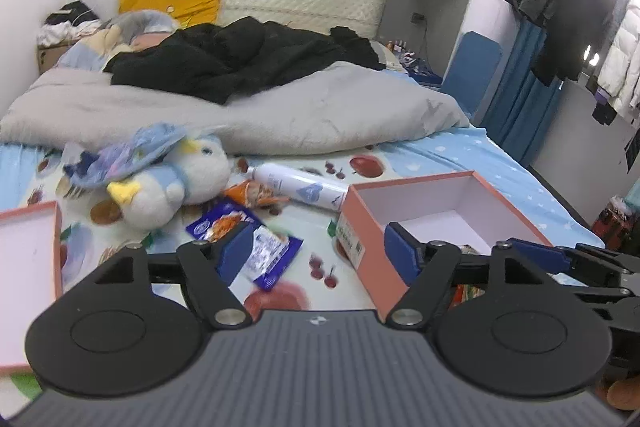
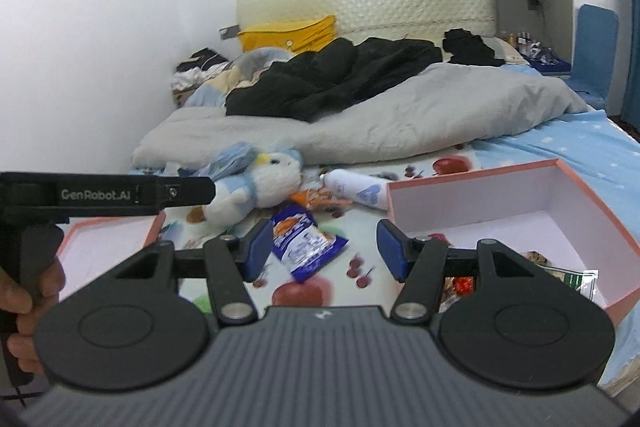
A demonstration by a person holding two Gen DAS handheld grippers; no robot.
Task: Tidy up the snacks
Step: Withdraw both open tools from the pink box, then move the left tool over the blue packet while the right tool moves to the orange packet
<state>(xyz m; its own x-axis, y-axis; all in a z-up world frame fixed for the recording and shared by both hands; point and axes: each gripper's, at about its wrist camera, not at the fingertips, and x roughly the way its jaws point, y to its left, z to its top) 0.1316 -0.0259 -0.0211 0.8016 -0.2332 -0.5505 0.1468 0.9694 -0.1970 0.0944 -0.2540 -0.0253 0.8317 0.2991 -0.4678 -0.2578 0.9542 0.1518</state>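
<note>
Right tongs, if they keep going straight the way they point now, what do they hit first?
Probably the blue snack packet lying on the bedsheet just ahead of the open right tongs; depth is unclear.

Bed surface, near end: a bare strip of fruit-print sheet [image 2: 340, 291] lies open between the pink box [image 2: 600, 251] at right and the box lid [image 2: 120, 231] at left. Blue snack packet [image 2: 304, 247] sits mid-strip, nothing above it. Beyond it, close together: orange packet [image 2: 316, 197], white canister [image 2: 356, 189] lying against the box's far corner, plush penguin [image 2: 264, 183]. Grey duvet [image 2: 400, 115] walls off the rear. Box open-topped, wrappers [image 2: 560, 271] along its near side, far floor bare.
</note>
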